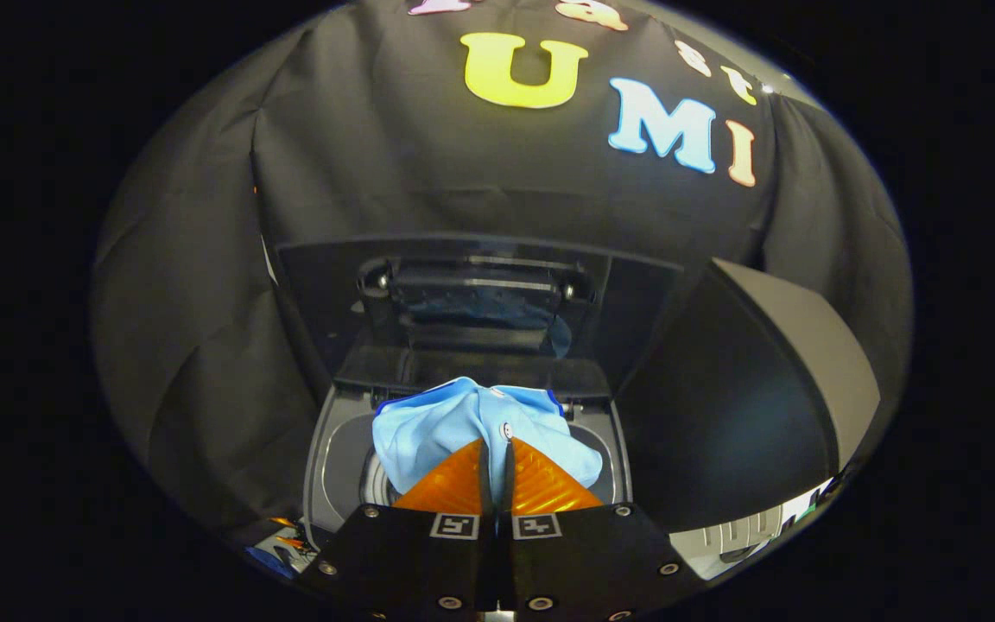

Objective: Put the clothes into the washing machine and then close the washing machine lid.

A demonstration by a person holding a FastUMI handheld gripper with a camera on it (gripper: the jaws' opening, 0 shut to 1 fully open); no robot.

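The hand-held gripper (495,453) has its fingers pressed together on a fold of the light blue garment (463,423). The garment hangs bunched just ahead of the fingertips, directly above the open drum of the washing machine (338,458). The drum opening lies below and slightly beyond the fingers. The lid (476,298) stands raised at the rear edge of the machine, well beyond the garment. Judged next step: lower and release.
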